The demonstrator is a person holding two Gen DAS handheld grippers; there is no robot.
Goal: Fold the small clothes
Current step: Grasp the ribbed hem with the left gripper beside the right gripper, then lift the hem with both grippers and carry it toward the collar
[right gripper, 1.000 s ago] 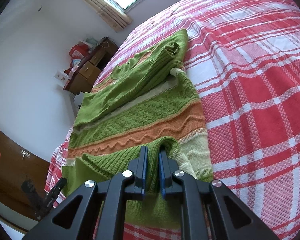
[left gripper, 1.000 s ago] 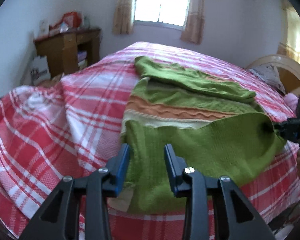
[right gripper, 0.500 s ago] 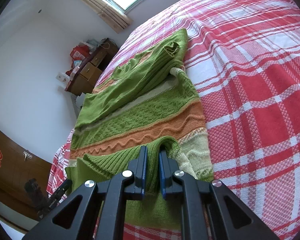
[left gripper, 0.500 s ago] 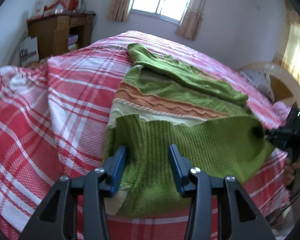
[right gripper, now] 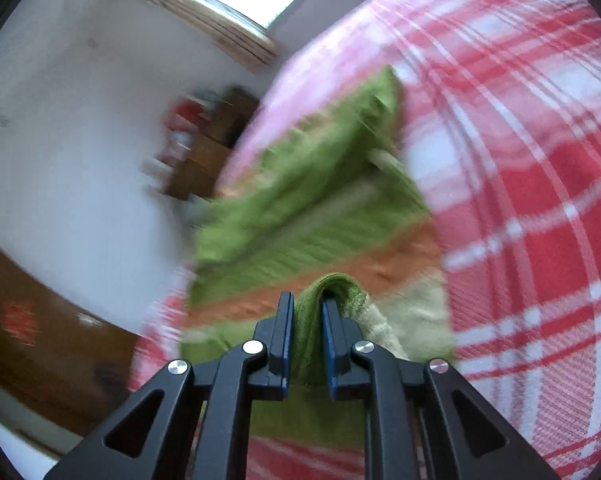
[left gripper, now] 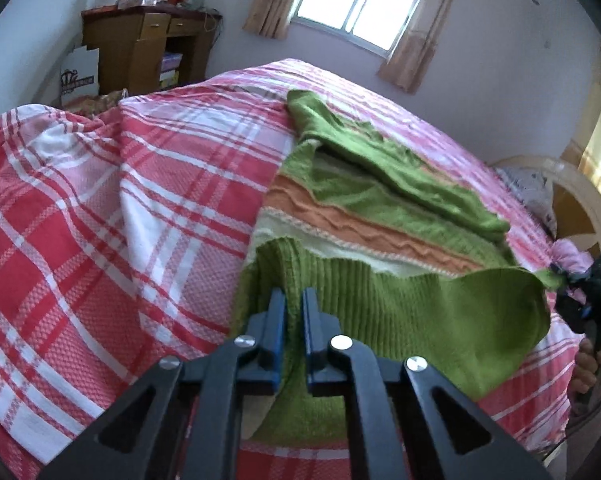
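A green knit sweater (left gripper: 380, 208) with orange and cream stripes lies across a red and white plaid bed cover (left gripper: 140, 200). My left gripper (left gripper: 293, 296) is shut on the ribbed green hem at its near left corner. In the left wrist view my right gripper (left gripper: 584, 300) holds the hem's other corner, raised off the bed at the far right, with a hand below it. The right wrist view is blurred: the right gripper (right gripper: 307, 300) has a bunch of green hem of the sweater (right gripper: 320, 184) between its pads, and its jaws are opening.
A wooden desk (left gripper: 140, 48) with clutter stands at the back left under a window (left gripper: 360, 4). A curved headboard (left gripper: 572, 200) and pillow (left gripper: 528, 188) lie at the right. A dark wooden cabinet (right gripper: 40, 340) stands left of the bed.
My left gripper closed on the sweater's near left hem. The right gripper rose with its corner, lifting the hem, and its pads stand slightly wider apart.
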